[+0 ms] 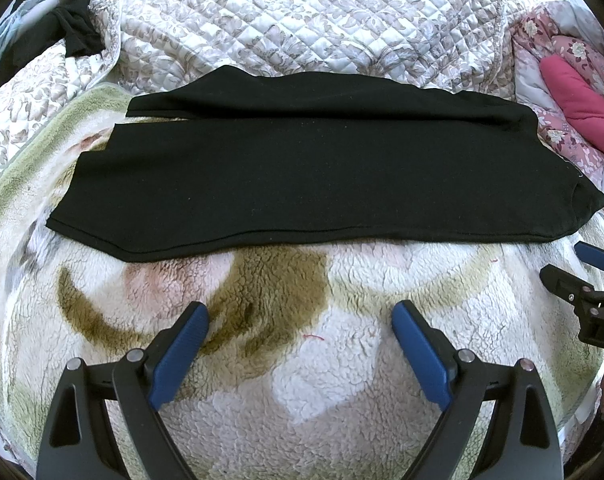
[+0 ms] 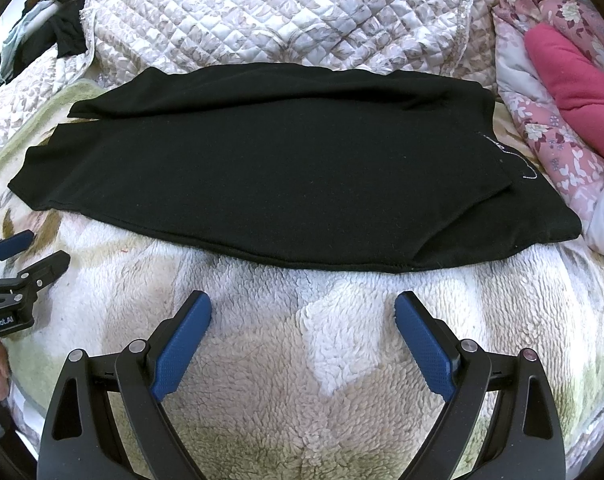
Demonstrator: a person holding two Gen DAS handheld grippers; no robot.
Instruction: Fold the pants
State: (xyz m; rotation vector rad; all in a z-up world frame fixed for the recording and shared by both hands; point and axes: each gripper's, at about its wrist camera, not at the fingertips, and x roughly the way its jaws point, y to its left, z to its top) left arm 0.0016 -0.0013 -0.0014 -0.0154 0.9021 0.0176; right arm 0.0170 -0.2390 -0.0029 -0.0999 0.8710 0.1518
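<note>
Black pants (image 1: 322,164) lie flat and lengthwise across a fleece blanket (image 1: 342,360), legs stacked, leg ends at the left and the waist at the right. In the right wrist view the pants (image 2: 282,168) show white stitching near the waist. My left gripper (image 1: 300,314) is open, a short way in front of the pants' near edge, holding nothing. My right gripper (image 2: 303,304) is open too, just short of the near hem. Each gripper shows in the other's view: the right gripper (image 1: 570,264) at the right edge, the left gripper (image 2: 42,246) at the left edge.
A quilted floral bedspread (image 1: 302,20) rises behind the pants. Pink floral bedding with a pink pillow (image 1: 582,108) sits at the right. Dark clothes (image 1: 74,28) hang at the far left. A fleece blanket (image 2: 322,380) covers the bed near me.
</note>
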